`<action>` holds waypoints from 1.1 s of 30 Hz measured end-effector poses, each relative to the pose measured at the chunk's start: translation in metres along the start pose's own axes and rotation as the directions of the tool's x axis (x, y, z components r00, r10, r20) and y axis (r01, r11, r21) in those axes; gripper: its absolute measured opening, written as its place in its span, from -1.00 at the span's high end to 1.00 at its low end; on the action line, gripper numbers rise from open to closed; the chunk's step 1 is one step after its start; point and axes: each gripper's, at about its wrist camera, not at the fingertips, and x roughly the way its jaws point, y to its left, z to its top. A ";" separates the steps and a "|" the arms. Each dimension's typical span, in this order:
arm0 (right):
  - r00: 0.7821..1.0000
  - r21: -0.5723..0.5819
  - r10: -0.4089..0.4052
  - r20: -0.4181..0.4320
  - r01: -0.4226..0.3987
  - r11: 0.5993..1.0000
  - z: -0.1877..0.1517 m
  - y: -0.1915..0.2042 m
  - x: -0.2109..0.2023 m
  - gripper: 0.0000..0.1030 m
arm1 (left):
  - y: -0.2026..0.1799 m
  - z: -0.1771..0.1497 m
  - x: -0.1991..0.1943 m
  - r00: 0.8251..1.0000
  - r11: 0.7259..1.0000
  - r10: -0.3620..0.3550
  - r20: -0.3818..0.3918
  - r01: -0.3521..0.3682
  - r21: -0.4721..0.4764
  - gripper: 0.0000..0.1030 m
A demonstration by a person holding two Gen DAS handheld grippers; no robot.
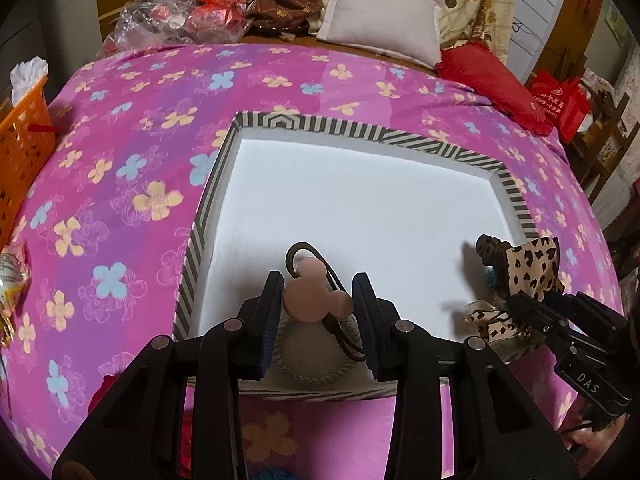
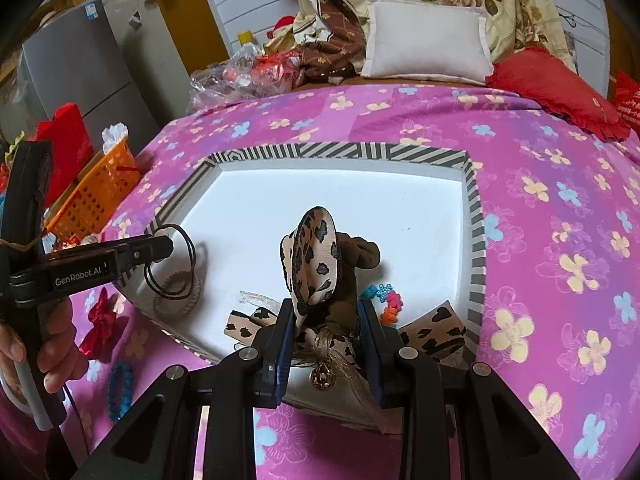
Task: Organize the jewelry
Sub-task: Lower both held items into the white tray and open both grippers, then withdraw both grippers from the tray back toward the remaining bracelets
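On the bed [image 1: 120, 200], a striped box [image 1: 360, 130] with a white floor lies open as the collecting point. Over its near right corner, the right gripper [image 2: 326, 344] clamps a leopard-print bow [image 2: 314, 258]. Near left, the left gripper [image 1: 318, 312] pinches a mouse-head hair tie [image 1: 310, 296], apparently for deposit inside.
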 end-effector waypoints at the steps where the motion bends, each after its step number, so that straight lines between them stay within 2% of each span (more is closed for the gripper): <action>1: 1.000 -0.003 -0.003 -0.009 0.003 1.000 0.000 0.001 0.004 0.43 | 0.001 -0.001 0.002 1.000 1.000 0.005 -0.003 -0.005 -0.002 0.33; 4: 1.000 -0.016 -0.015 -0.026 0.015 1.000 -0.002 0.002 0.011 0.43 | 0.004 -0.004 0.008 1.000 1.000 0.015 -0.019 -0.015 -0.006 0.33; 9: 0.999 -0.018 -0.016 -0.045 0.015 1.000 -0.005 0.004 0.017 0.08 | 0.010 -0.011 0.015 0.999 0.999 0.020 -0.043 -0.021 -0.029 0.33; 11: 0.999 -0.020 -0.014 -0.036 0.013 1.000 -0.005 0.006 0.013 0.06 | 0.011 -0.013 0.014 0.999 0.999 0.014 -0.042 -0.016 -0.036 0.32; 13: 0.999 -0.024 -0.019 -0.025 0.019 1.000 -0.005 0.008 0.007 -0.06 | 0.010 -0.014 0.011 0.999 0.999 0.015 -0.039 -0.016 -0.030 0.26; 15: 1.000 -0.026 -0.019 -0.007 0.019 0.999 -0.005 0.010 -0.001 -0.21 | 0.009 -0.016 0.004 0.999 0.999 0.017 -0.028 -0.017 -0.027 0.08; 17: 1.000 -0.028 -0.015 0.015 0.016 0.999 -0.006 0.014 -0.013 -0.21 | 0.009 -0.017 -0.005 1.000 1.000 0.009 -0.009 -0.009 -0.025 -0.08; 20: 0.998 -0.036 -0.007 0.069 0.010 0.999 -0.010 0.021 -0.036 -0.25 | 0.005 -0.023 -0.026 1.000 1.000 0.013 0.029 -0.012 -0.008 -0.13; 23: 0.989 -0.038 -0.004 0.146 0.009 0.999 -0.019 0.030 -0.066 -0.50 | 0.001 -0.033 -0.047 0.997 0.999 0.032 0.072 -0.033 0.009 -0.16; 25: 0.975 -0.035 0.008 0.222 0.000 0.999 -0.027 0.038 -0.093 -0.63 | -0.001 -0.042 -0.063 0.993 0.999 0.050 0.106 -0.052 0.016 -0.16; 27: 0.961 -0.034 0.011 0.275 -0.002 0.999 -0.033 0.045 -0.114 -0.95 | -0.003 -0.050 -0.077 0.989 0.998 0.059 0.134 -0.062 0.016 -0.17; 28: 0.953 -0.030 0.010 0.304 -0.001 1.000 -0.037 0.047 -0.125 -0.99 | -0.004 -0.057 -0.085 0.987 0.998 0.066 0.148 -0.069 0.013 -0.17; 30: 0.939 -0.024 0.024 0.344 -0.017 1.000 -0.044 0.054 -0.144 -1.00 | -0.005 -0.066 -0.096 0.983 0.997 0.077 0.165 -0.080 0.009 -0.17; 33: 0.943 -0.036 0.039 0.332 -0.028 0.999 -0.051 0.064 -0.157 -1.00 | -0.010 -0.084 -0.114 0.973 0.993 0.113 0.200 -0.119 0.020 -0.17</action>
